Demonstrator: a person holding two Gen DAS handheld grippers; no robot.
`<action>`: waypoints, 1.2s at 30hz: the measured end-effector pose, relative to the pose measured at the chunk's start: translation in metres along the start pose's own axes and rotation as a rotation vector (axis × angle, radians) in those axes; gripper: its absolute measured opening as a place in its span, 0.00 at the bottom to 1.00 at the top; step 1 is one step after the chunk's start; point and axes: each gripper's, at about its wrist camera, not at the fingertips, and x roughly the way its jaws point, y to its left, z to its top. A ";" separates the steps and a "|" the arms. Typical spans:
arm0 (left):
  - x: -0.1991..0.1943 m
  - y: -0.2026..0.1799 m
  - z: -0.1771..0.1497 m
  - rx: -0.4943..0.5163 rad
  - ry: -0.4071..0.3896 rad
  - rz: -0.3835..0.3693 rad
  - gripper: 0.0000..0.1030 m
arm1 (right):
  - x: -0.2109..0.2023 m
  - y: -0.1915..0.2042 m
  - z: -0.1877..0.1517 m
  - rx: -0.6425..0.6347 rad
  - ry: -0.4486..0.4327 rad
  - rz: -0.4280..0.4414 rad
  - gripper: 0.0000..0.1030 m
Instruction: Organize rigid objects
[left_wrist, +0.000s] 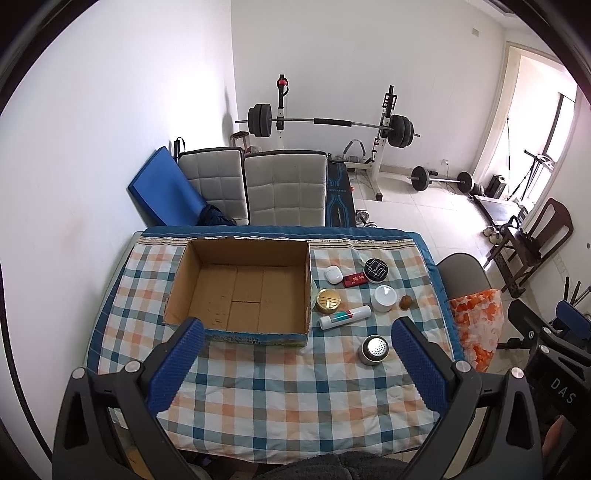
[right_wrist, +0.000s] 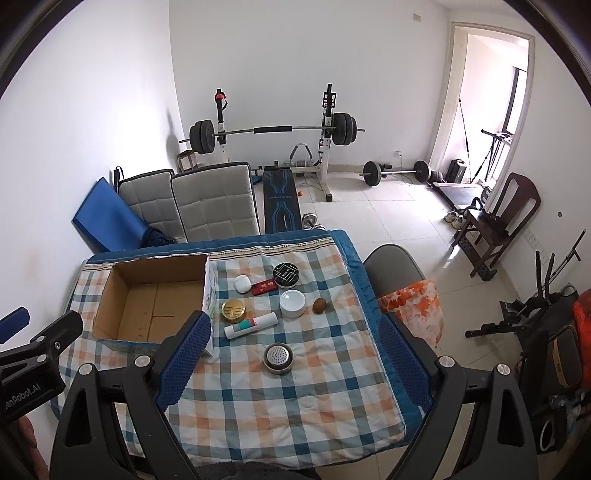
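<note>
An open, empty cardboard box (left_wrist: 240, 291) (right_wrist: 147, 299) sits on the left half of the checked tablecloth (left_wrist: 295, 398). To its right lie several small objects: a steel strainer cup (left_wrist: 373, 350) (right_wrist: 279, 358), a white tube (left_wrist: 344, 317) (right_wrist: 251, 325), a gold round tin (left_wrist: 328, 301) (right_wrist: 233, 309), a white jar (left_wrist: 383, 298) (right_wrist: 292, 303), a brown nut (left_wrist: 405, 302) (right_wrist: 319, 305), a red case (left_wrist: 355, 279) (right_wrist: 264, 287), a white earbud case (left_wrist: 332, 274) (right_wrist: 242, 283) and a black round tin (left_wrist: 376, 270) (right_wrist: 286, 276). My left gripper (left_wrist: 297, 339) and right gripper (right_wrist: 295, 336) hover above the table's near side, both open and empty.
Two padded chairs (left_wrist: 284, 188) stand behind the table and a grey chair (right_wrist: 393, 271) with an orange patterned cloth (right_wrist: 415, 310) stands at its right. A barbell rack (right_wrist: 273, 133), weights and a wooden chair (right_wrist: 495, 221) fill the room beyond.
</note>
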 end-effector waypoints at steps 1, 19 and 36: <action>-0.001 0.000 0.001 0.002 -0.002 0.000 1.00 | -0.001 0.000 0.001 0.000 -0.003 -0.003 0.92; -0.006 0.000 -0.008 0.004 0.000 -0.005 1.00 | -0.008 0.004 -0.001 -0.007 -0.007 -0.018 0.92; -0.005 0.001 -0.009 0.006 0.003 -0.006 1.00 | -0.004 0.005 0.002 -0.004 -0.001 -0.021 0.92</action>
